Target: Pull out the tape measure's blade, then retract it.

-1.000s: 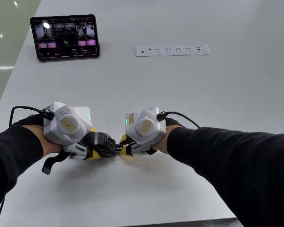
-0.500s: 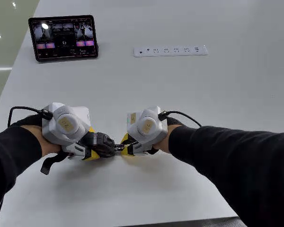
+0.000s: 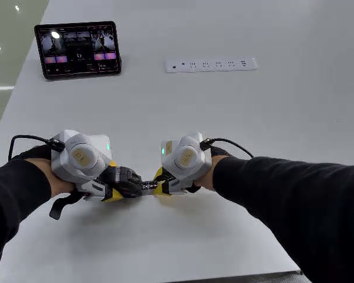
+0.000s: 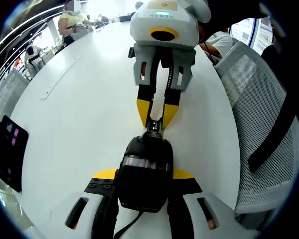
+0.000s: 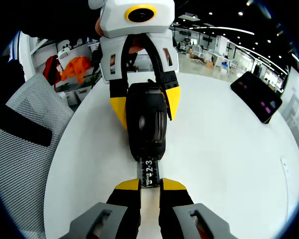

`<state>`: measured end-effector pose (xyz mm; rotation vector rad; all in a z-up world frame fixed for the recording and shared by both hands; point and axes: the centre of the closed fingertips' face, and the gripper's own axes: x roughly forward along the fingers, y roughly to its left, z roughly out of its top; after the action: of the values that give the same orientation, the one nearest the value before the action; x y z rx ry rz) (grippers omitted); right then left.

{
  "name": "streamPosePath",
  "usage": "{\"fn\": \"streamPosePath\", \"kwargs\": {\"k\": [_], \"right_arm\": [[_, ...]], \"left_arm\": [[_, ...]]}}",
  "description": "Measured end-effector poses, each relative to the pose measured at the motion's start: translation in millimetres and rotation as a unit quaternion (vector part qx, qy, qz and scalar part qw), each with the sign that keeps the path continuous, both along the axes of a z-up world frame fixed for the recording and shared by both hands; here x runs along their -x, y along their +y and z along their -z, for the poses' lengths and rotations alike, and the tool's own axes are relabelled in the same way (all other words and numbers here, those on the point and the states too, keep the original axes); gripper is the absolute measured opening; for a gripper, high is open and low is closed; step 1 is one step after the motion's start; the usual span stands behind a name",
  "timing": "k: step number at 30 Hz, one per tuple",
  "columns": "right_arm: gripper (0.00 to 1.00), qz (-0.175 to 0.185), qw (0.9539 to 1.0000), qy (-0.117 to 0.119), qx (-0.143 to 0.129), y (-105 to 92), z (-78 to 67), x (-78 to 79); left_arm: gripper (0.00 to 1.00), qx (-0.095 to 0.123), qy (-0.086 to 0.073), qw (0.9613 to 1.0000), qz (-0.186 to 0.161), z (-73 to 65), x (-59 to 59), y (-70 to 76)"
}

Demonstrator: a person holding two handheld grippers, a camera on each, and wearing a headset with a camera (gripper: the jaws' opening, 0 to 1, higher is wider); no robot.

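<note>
Right gripper view: nearest me, the right gripper [image 5: 150, 186] is pinched narrow on the blade [image 5: 149, 173], with a short printed length drawn out of the black tape measure [image 5: 146, 122]. Beyond it, the left gripper [image 5: 145, 105] clamps the tape measure from both sides, close to the white workbench [image 5: 229, 149]. I judge the pull barely begun. I should draw the right straight back along the blade, level, with the left anchored and no twist. The numerals read here; in the left gripper view the tape measure's body masks them. The head view adds a tablet [image 3: 78, 49] and a power strip [image 3: 211, 64] far off.
</note>
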<state>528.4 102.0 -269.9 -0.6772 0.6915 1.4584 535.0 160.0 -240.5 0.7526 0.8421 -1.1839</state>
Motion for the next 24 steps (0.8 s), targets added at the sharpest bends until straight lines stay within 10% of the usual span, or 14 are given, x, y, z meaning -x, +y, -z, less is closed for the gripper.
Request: {"fn": "streamPosePath", "kwargs": {"k": [24], "right_arm": [[0.09, 0.004, 0.9999, 0.008, 0.007, -17.1, -1.0, -1.7]], "left_arm": [[0.32, -0.003, 0.0, 1.0, 0.003, 0.4, -0.1, 0.3]]}}
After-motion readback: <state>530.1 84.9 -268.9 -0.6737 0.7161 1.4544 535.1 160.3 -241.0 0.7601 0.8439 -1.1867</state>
